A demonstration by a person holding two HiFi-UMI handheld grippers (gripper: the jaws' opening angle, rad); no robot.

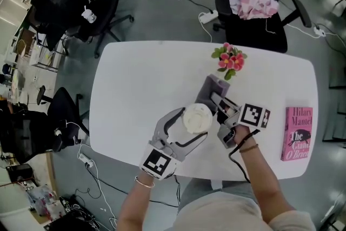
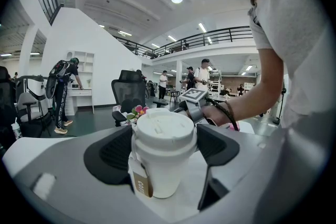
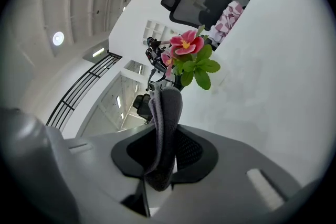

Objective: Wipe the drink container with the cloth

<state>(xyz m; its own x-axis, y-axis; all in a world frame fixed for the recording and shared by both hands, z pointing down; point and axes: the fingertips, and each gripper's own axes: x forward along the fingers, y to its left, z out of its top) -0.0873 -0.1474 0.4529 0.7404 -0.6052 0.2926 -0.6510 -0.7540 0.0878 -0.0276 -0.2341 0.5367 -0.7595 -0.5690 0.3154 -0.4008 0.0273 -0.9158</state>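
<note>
My left gripper [image 1: 193, 126] is clamped on the drink container [image 2: 164, 152], a white paper cup with a white lid. In the left gripper view its two dark pads sit against the cup's sides, and the cup stands upright between them. A small brown tag [image 2: 140, 184] hangs down its near side. From the head view the cup is over the near middle of the white table [image 1: 135, 78], though I cannot tell whether its base rests on the top or is raised off it.

My right gripper [image 3: 167, 157] is pinched shut on the grey cloth [image 3: 167, 107]. The fabric is squeezed into a narrow fold between the jaws and stands up beyond them. In the head view the cloth is just beside the cup on its far right side; I cannot tell whether they touch.

Beyond the cloth stands a small bunch of pink flowers [image 1: 230, 59] with green leaves. A pink book [image 1: 297, 132] lies flat near the table's right edge, well apart from the cup
</note>
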